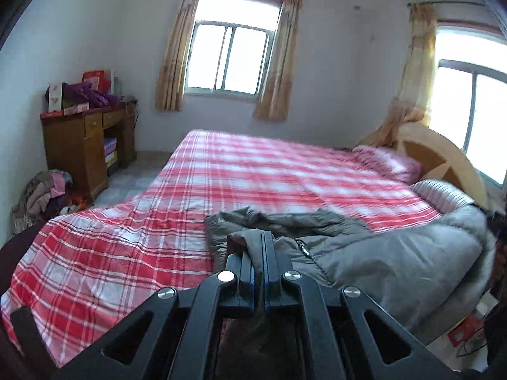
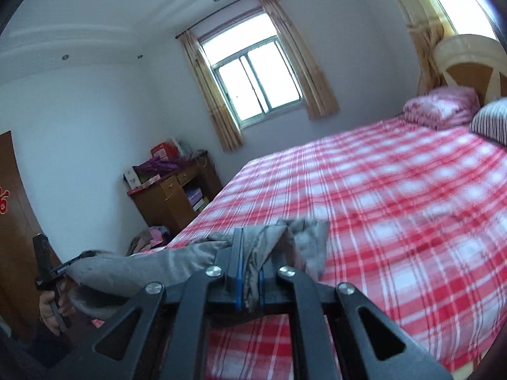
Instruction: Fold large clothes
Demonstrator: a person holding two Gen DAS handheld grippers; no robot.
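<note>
On the bed: we find the grey padded jacket [image 1: 364, 253] lying across the near edge of the red plaid sheet [image 1: 253, 177], its bulk bunched toward the fur-trimmed hood [image 1: 475, 237] at the pillow end
Left gripper [image 1: 262, 243]: we have its jaws pinched tight on a fold of jacket edge, just beside the zip [image 1: 302, 247]
Right gripper [image 2: 250, 253]: we have it clamped on a thick wad of the same grey fabric, jaws narrow
Between the two: we see cloth stretched from the right gripper toward the left gripper [image 2: 50, 272], sagging in the middle
Weight: we judge it bulky but fairly light, a quilted fill
Feel: soft, floppy, with a smooth shell we expect to slip
Where to hold: we would grip seams, hem or shoulder edges, where layers are thick
Risk: the heavy hood may drag one side down
</note>
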